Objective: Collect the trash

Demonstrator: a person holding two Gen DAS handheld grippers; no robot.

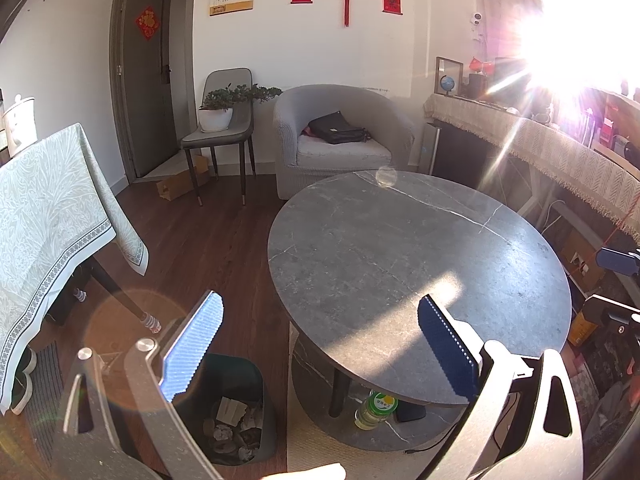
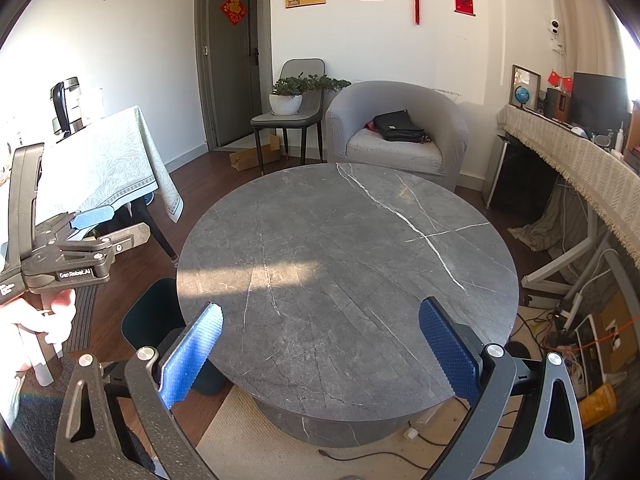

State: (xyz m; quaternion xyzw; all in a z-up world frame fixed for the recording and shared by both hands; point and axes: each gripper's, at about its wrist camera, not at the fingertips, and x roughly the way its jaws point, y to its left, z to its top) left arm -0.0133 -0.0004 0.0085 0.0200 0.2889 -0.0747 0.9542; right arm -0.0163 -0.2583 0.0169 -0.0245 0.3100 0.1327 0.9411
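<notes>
A dark trash bin (image 1: 240, 408) stands on the floor left of the round grey marble table (image 1: 420, 248); crumpled paper and cardboard scraps (image 1: 234, 424) lie inside it. My left gripper (image 1: 320, 348) is open and empty, held above the bin and the table's near edge. My right gripper (image 2: 320, 352) is open and empty above the table's near edge (image 2: 348, 264). The bin (image 2: 156, 312) shows partly at the table's left in the right wrist view, where the left gripper (image 2: 100, 224) also appears, held in a hand.
A bottle (image 1: 376, 408) stands on the table's lower shelf. A cloth-covered table (image 1: 48, 216) is at left, an armchair with a black bag (image 1: 340, 140) and a chair with a potted plant (image 1: 220, 120) behind. A draped sideboard (image 2: 580, 160) and cables (image 2: 568, 320) are at right.
</notes>
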